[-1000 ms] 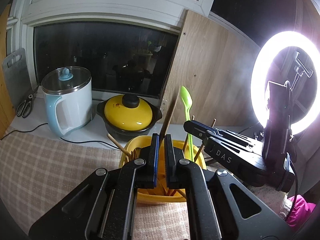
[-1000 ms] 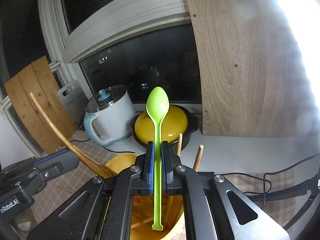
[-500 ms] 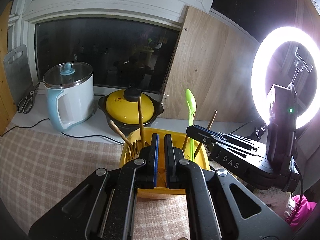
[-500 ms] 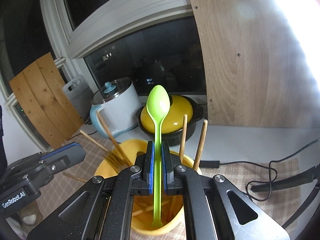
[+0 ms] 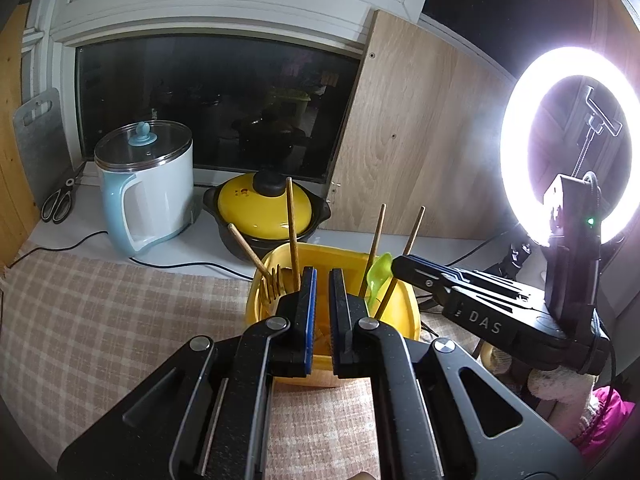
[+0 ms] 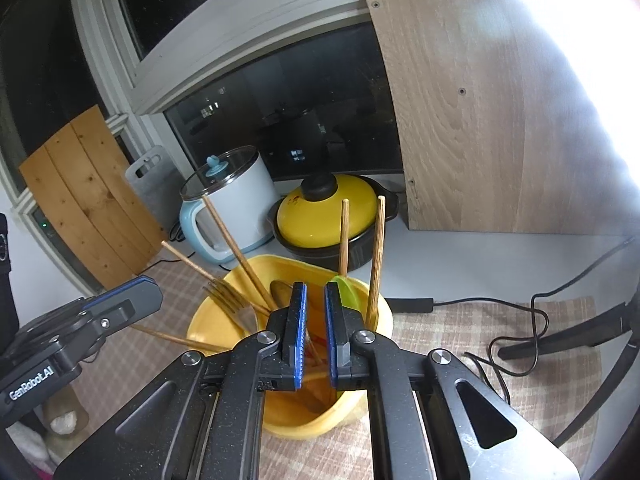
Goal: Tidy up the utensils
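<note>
The green spoon has been dropped bowl-up into the yellow tub, leaning on its far right rim beside 2 wooden chopsticks. A wooden fork, a wooden spoon and more chopsticks are stood along the left rim. No loose utensil is seen on the checked tablecloth, so little seems left. The right gripper and left gripper are both held nearly closed, empty, over the tub

"DAS" in pale letters on the side of my right gripper, "GenRobot.AI" in white along the side of my left gripper, small red mark on yellow pot lid unreadable
</note>
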